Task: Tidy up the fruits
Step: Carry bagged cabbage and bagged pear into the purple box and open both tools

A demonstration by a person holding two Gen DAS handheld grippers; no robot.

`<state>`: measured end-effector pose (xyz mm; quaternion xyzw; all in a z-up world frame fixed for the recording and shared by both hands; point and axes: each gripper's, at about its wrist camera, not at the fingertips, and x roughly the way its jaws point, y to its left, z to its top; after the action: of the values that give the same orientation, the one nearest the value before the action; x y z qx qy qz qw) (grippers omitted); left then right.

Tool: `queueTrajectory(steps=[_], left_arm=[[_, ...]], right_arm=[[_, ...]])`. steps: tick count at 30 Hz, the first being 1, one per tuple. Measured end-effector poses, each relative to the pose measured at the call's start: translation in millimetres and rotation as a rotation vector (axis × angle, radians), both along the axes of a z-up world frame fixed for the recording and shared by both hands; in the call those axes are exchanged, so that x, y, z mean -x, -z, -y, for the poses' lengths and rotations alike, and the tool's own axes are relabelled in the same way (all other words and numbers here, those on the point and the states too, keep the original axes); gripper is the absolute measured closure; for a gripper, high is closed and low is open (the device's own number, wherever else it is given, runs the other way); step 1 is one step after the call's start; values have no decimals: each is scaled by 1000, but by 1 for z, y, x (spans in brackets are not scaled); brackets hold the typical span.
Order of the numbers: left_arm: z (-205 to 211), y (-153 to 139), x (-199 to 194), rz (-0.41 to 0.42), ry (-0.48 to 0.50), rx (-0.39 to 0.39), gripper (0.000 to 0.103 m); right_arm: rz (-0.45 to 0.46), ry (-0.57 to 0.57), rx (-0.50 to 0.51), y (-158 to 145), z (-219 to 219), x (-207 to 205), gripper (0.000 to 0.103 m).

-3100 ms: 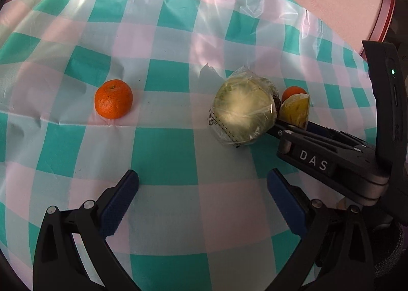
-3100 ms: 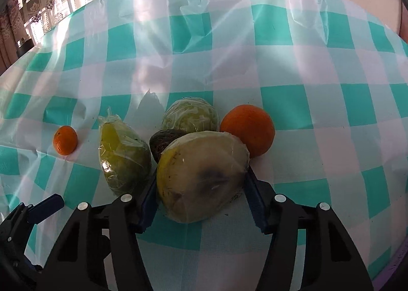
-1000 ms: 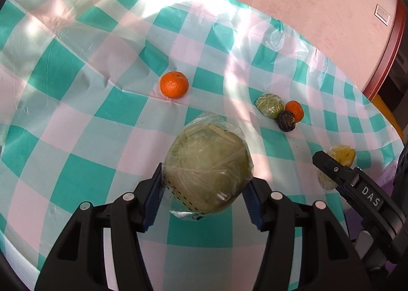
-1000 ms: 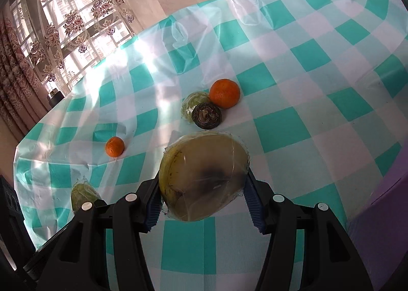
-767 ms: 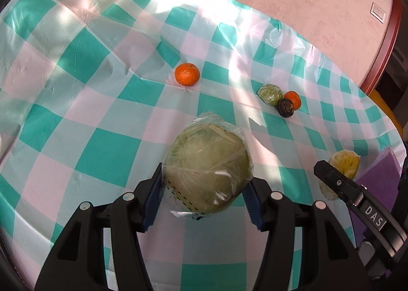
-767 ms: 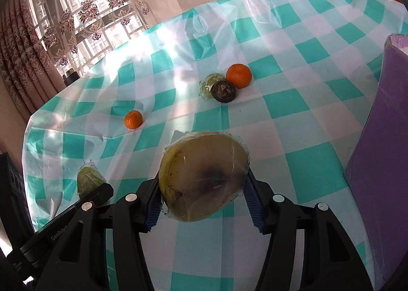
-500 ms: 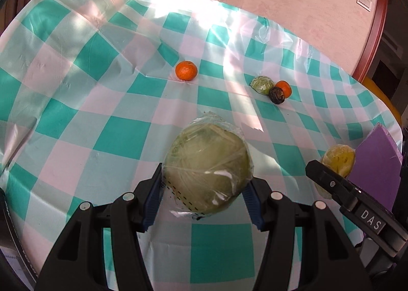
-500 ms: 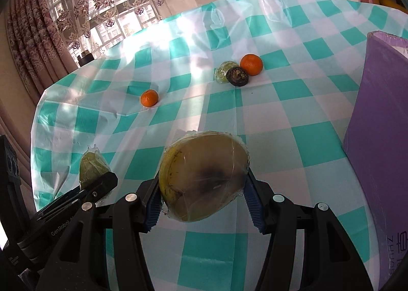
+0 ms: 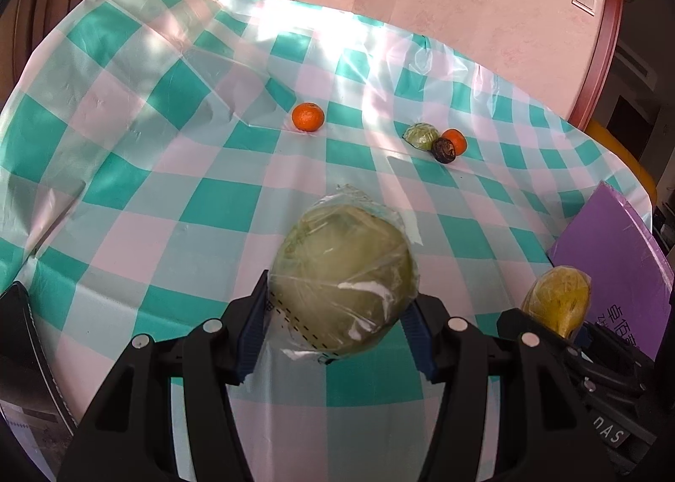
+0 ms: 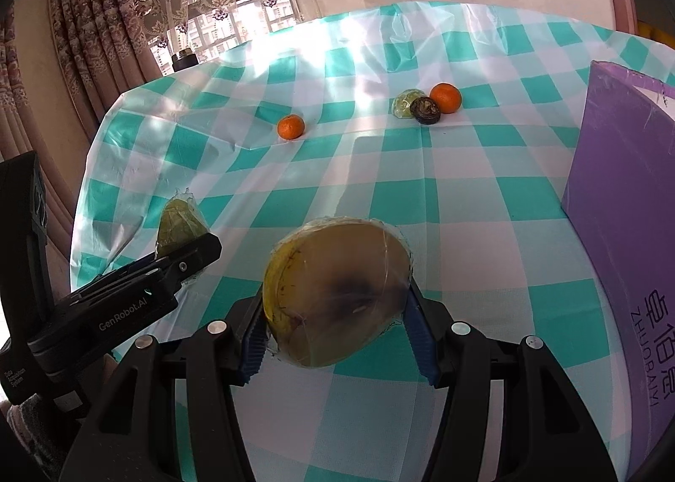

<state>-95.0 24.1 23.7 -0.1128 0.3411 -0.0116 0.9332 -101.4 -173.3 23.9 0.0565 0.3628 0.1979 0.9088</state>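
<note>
Left gripper (image 9: 337, 334) with jaws clenched on a plastic-wrapped pale green round fruit (image 9: 344, 277), carried clear above the green-and-white checked surface (image 9: 219, 207). Right gripper (image 10: 335, 330) with jaws clenched on a plastic-wrapped yellow fruit with a dark bruise (image 10: 335, 292), likewise off the cloth. Compared with three seconds ago, both wrapped fruits lifted out of the cluster and drawn back toward the near edge, the remaining pieces now small and distant. Newly in view at the right: a purple cardboard box with printed characters (image 10: 624, 203), standing just beside the right-hand load; probably the collection point, though its opening is not visible. Left behind on the cloth: a lone small orange mandarin (image 9: 308, 117), and, well apart from it, a tight group of a small wrapped green fruit (image 9: 421, 136), a dark brown wrinkled fruit (image 9: 444, 150) and a second orange fruit (image 9: 455, 141), touching or nearly so. Task judged partly done, four pieces still to fetch. Open cloth between grippers and box; box wall close on the right, near cloth edge close on the left, grippers side by side with little slack between.
</note>
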Motion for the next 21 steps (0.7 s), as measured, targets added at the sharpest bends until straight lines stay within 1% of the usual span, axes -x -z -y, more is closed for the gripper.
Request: queueTrajectory(steps=[3,6,10,13,18,21], left_arm=[[5,-2,8,11,5,-21,46],[8,-4,17,18,8,-23,46],[20,-10,28,29,37,-20,46],[35,-24,35,68,62,-34,46],[69,-52,49,139,141,-67,46],[93,-66,53,162,193,-89,46]], right_arm=[[6,-5,2,-2,1,10,47],[18,-2,-2,-8,6,21,47],[79,21,1,-26,19,36,47],[129,58,-33,-43,38,48,47],[196,139,-111,-69,75,61,47],[224,191,-120,-82,96,68,47]])
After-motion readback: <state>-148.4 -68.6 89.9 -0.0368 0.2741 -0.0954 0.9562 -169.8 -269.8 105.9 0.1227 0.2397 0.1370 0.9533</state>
